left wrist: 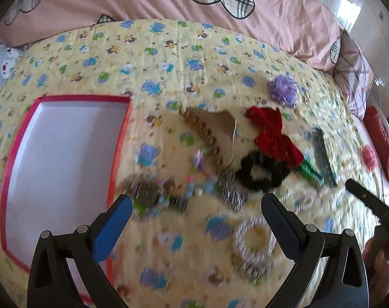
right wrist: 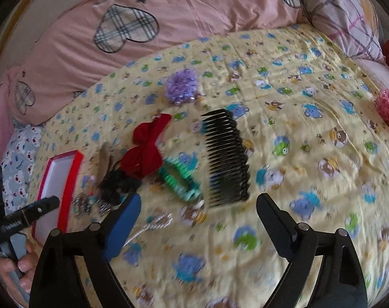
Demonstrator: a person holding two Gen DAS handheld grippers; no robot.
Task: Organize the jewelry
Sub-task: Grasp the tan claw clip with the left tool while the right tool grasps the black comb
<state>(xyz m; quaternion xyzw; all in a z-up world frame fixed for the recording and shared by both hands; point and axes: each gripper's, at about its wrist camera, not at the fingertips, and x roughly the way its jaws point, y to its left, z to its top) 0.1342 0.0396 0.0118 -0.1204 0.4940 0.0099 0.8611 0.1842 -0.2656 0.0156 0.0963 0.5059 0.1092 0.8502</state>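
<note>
Fingers of the left gripper (left wrist: 196, 227) are standing wide apart above the yellow quilt (left wrist: 168, 59), gripping nothing; between and just beyond them a pale beaded ring (left wrist: 253, 243) is lying blurred on the cloth. Fingers of the right gripper (right wrist: 198, 227) are likewise spread and holding nothing, hanging over bare quilt, with a small silvery clip (right wrist: 153, 224) lying just beside the blue pad (right wrist: 122, 228). At the left edge of the right view a hand (right wrist: 17, 269) is clasping the other tool's handle.

Just past the left gripper, a string of mixed beads (left wrist: 174, 192) and a glittery scrunchie (left wrist: 234, 190) are lying blurred. Beyond them a black scrunchie (left wrist: 261, 173) is touching a red bow (left wrist: 274, 134), and a brown bead strand (left wrist: 202, 131) is running over a piece of card (left wrist: 217, 120). A green clip (right wrist: 180, 179) is lying just beside the bow, between it and a black comb (right wrist: 226, 156), which is lying directly ahead of the right gripper.

To the left, the red box (left wrist: 120, 138) is sitting open on the quilt, its white inside holding nothing; all the jewelry is lying outside it, on the quilt to its right.

Farther off, a purple pom (left wrist: 283, 89) is resting alone, well apart from a pink pom (right wrist: 388, 109) near the quilt's right edge. Behind everything, a pink duvet (right wrist: 194, 20) with plaid hearts is bunching along the far side.
</note>
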